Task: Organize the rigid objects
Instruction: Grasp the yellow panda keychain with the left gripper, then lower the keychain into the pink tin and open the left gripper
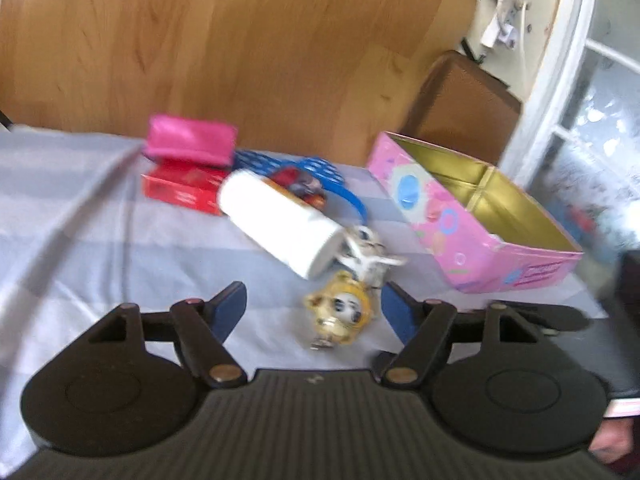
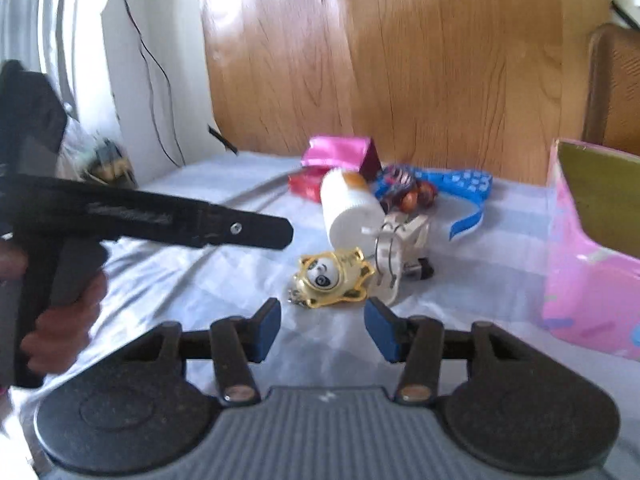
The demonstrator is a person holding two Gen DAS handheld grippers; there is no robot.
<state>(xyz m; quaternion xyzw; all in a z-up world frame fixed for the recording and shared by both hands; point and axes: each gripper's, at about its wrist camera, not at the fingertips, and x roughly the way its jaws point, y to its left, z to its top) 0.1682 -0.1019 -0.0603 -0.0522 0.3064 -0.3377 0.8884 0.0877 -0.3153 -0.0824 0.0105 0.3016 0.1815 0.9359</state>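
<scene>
This looks like a room in a home. A soft pale cloth point(image 1: 80, 208) with wide stripes covers the table or bed, and a wooden wall point(image 1: 248, 48) stands right behind it. Small toys and bits lie on the cloth, like a yellow panda charm point(image 2: 330, 278) and a pink box point(image 1: 472, 232), and a white window frame point(image 1: 560, 92) lets in daylight.

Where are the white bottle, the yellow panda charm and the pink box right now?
white bottle point(image 1: 280, 224), left wrist view, on the middle of its side.
yellow panda charm point(image 2: 326, 278), right wrist view, on its white face.
pink box point(image 1: 448, 220), left wrist view, on its long outer wall.
</scene>
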